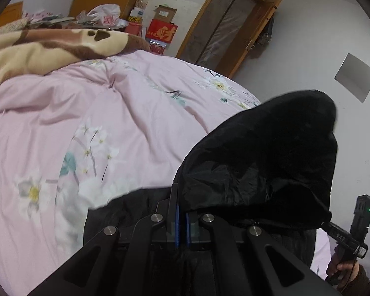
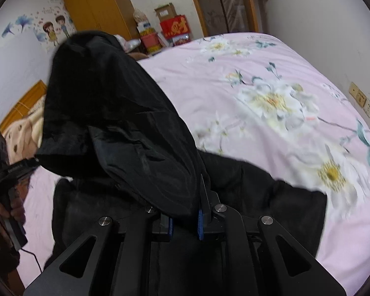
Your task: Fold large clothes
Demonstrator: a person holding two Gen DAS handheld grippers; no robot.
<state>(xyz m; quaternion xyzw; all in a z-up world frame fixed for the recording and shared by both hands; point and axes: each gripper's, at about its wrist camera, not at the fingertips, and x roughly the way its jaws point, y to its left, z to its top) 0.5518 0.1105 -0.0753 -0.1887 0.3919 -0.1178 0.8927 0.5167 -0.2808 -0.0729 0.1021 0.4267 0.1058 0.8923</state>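
Note:
A large black garment (image 1: 271, 160) hangs bunched above the pink floral bedspread (image 1: 135, 113), its lower part trailing on the bed. My left gripper (image 1: 182, 212) is shut on its edge, the blue pads nearly together with cloth draped over the right finger. In the right wrist view the same black garment (image 2: 116, 123) rises in a hump to the left. My right gripper (image 2: 185, 214) is shut on a fold of it, with cloth between the blue pads. Each view shows the other gripper at its edge, held by a hand (image 1: 342, 268) and buried in the cloth.
A beige and brown blanket (image 1: 37, 46) lies at the head of the bed. Red boxes (image 1: 161, 33) and bags are piled beyond it, beside a wooden door (image 1: 224, 24). An orange wardrobe (image 2: 98, 5) stands at the back wall. The pink bedspread (image 2: 271, 79) stretches wide ahead.

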